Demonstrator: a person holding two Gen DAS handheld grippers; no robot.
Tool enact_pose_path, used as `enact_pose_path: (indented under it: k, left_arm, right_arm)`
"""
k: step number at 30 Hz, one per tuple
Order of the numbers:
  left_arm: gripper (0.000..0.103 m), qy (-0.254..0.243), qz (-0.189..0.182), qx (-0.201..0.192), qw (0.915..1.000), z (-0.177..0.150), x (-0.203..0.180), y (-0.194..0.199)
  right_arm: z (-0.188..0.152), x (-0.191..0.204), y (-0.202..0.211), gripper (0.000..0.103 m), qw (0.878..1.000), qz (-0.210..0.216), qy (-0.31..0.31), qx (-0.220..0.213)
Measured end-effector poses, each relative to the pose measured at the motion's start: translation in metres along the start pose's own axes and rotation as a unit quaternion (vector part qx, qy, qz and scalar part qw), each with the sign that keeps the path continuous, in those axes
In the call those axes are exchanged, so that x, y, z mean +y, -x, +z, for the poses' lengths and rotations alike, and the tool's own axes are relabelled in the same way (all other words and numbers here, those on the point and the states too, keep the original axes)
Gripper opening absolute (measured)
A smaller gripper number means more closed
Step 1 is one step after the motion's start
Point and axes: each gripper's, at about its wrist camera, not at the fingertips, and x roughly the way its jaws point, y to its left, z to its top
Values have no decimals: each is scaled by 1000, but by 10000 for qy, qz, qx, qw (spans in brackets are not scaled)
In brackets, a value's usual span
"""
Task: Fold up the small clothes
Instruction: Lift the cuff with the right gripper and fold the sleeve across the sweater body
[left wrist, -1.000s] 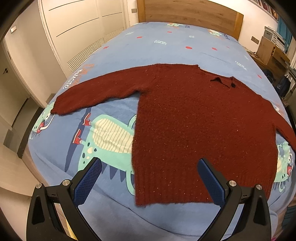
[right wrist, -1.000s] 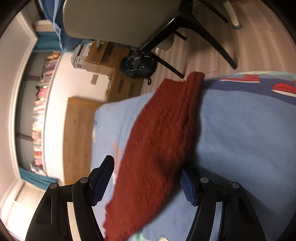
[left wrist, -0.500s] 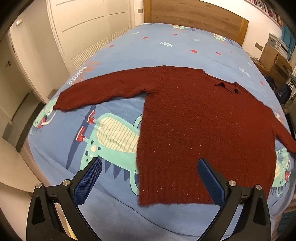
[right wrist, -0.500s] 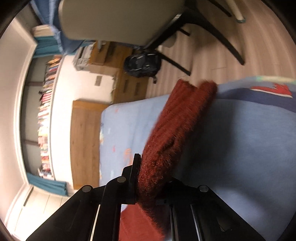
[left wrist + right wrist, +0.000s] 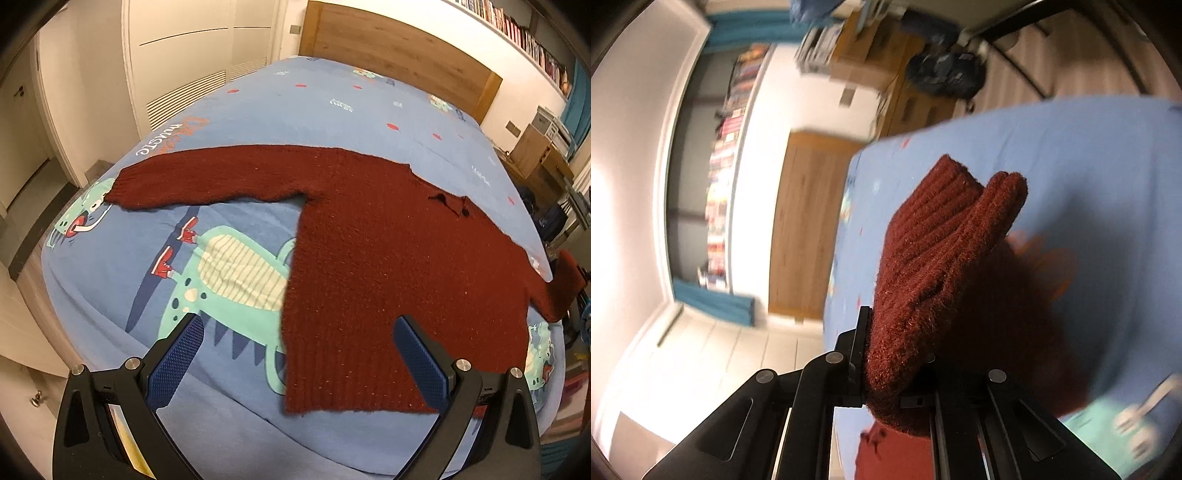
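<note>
Fingers of the left gripper (image 5: 295, 354) are spread wide above the bed's near edge, touching nothing; those of the right gripper (image 5: 897, 365) pinch the ribbed cuff (image 5: 945, 236) of one sleeve, raised off the bed. A blue dinosaur-print bed (image 5: 332, 110) carries a dark red knit sweater (image 5: 388, 258), spread flat, hem toward the near edge, its other sleeve (image 5: 207, 181) stretched toward the left edge.

We see a bed (image 5: 332, 110) under a blue dinosaur-print sheet (image 5: 229, 266); a dark red knitted sweater (image 5: 388, 266) lies spread flat on it.
</note>
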Motion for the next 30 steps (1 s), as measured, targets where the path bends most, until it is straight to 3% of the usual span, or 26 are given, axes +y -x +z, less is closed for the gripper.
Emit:
enact_pose_path:
  k: [12, 22, 26, 30]
  left_arm:
    - [101, 228, -21, 92, 9997, -3, 62, 3]
    - [101, 499, 191, -110, 9985, -8, 121, 14]
    - [101, 663, 186, -47, 9976, -10, 137, 9]
    - [101, 747, 180, 14, 9970, -13, 145, 5]
  right_arm:
    - [-142, 99, -129, 9, 9890, 300, 475, 1365]
    - [-249, 141, -209, 9, 9710, 606, 821, 2163]
    - [-287, 142, -226, 9, 9637, 535, 1031, 2406]
    - [-317, 142, -244, 9, 9497, 55, 1677, 2642]
